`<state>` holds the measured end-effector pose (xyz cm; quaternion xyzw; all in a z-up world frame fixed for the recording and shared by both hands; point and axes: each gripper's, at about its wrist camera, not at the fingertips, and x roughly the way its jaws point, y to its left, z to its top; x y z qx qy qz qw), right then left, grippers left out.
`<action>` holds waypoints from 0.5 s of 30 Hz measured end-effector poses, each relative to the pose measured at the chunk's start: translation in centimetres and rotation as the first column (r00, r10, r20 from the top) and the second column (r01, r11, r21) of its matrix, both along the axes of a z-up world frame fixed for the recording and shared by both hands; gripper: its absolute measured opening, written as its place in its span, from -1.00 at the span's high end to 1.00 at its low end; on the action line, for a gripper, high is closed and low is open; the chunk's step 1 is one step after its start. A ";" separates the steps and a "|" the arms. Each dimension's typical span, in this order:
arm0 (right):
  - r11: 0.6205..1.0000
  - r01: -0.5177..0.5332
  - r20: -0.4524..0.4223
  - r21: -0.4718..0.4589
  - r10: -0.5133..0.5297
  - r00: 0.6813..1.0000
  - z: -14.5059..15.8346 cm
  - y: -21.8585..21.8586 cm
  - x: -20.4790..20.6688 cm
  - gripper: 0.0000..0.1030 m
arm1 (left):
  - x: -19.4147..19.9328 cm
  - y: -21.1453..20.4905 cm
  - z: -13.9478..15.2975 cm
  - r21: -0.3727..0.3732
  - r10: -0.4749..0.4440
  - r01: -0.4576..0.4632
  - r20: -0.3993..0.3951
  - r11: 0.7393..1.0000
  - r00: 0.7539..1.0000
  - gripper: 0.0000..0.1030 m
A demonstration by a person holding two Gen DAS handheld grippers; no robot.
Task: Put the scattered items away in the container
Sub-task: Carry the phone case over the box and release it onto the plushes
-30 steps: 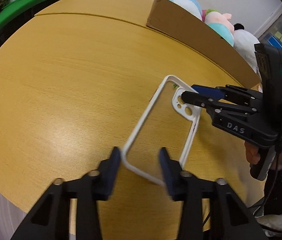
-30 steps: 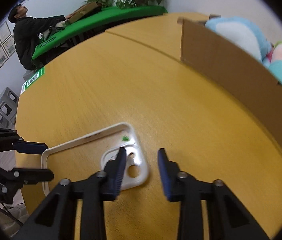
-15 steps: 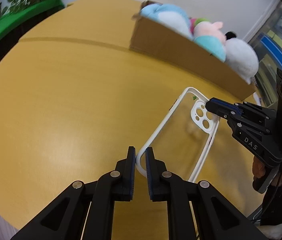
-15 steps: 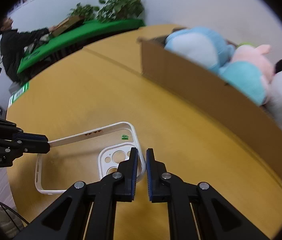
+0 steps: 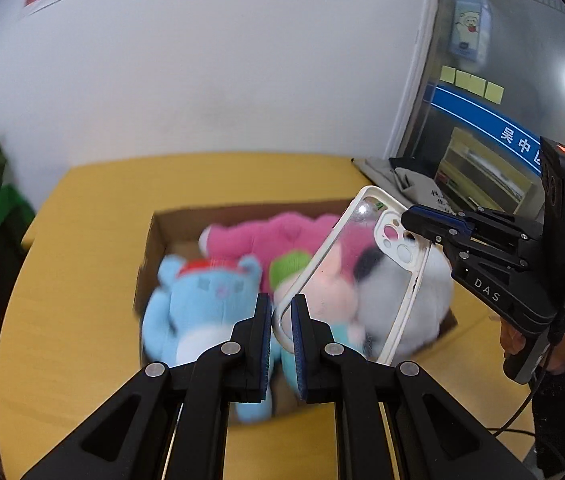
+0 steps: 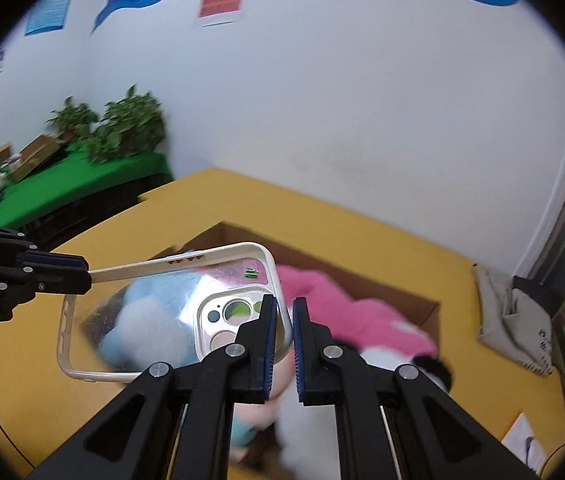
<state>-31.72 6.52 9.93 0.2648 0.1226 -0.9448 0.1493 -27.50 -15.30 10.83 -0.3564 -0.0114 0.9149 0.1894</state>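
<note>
A clear phone case with a white rim (image 5: 362, 280) hangs in the air over the cardboard box (image 5: 154, 240). My left gripper (image 5: 281, 326) is shut on its bottom edge. My right gripper (image 6: 283, 320) is shut on its camera-end corner; it also shows in the left wrist view (image 5: 414, 220). The case (image 6: 142, 312) is held level between both grippers. The box (image 6: 422, 308) holds several plush toys: a blue one (image 5: 202, 300), a pink one (image 5: 274, 236) and a white one (image 5: 430, 292).
The box stands on a yellow wooden table (image 5: 82, 280). A grey cloth bag (image 6: 510, 320) lies at the table's far right. A green table with plants (image 6: 82, 176) stands to the left by the wall.
Both grippers have closed on the phone case and lifted it off the table. They have carried it up and forward until it hangs over the box of plush toys.
</note>
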 end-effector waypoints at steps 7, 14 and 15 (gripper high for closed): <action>0.992 0.124 0.108 0.015 -0.125 0.986 -3.2 2.8 -9.3 0.86 | -12.1 2.5 -4.1 -0.028 -0.035 0.039 0.122 0.999 0.992 0.80; 0.979 0.171 0.278 0.108 -0.195 0.940 -11.0 3.4 -11.2 0.85 | -16.4 4.0 -10.4 -0.020 -0.005 0.010 0.243 1.000 0.970 0.73; 0.977 0.176 0.262 0.124 -0.203 0.943 -11.0 3.3 -11.0 0.86 | -16.4 3.9 -10.5 -0.006 -0.002 0.003 0.244 1.000 0.970 0.72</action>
